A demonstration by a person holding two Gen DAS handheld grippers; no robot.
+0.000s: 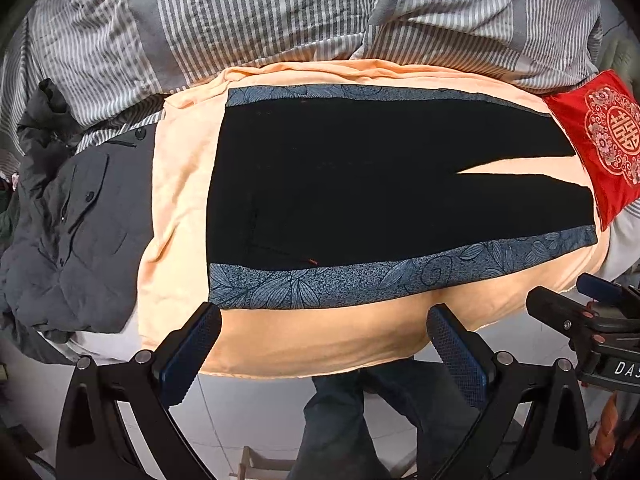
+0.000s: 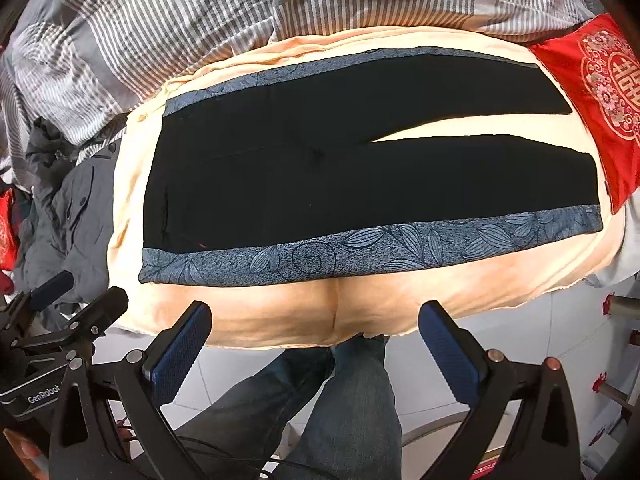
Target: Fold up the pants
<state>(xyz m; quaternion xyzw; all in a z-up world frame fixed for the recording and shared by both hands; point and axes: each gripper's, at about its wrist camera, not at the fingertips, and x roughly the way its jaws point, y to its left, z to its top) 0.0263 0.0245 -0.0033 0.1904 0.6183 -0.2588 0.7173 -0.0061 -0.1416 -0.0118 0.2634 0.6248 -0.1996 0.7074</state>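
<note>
Black pants with blue leaf-patterned side stripes lie flat on a peach blanket, waist to the left, the two legs spread to the right with a narrow gap between them. They also show in the right wrist view. My left gripper is open and empty, hovering just off the near edge of the blanket below the near stripe. My right gripper is open and empty, likewise in front of the near stripe. The right gripper's body shows at the right of the left wrist view.
A striped grey duvet is bunched behind the blanket. A dark grey jacket lies at the left. A red embroidered cushion lies at the leg ends. The person's jeans-clad legs stand on white floor tiles below.
</note>
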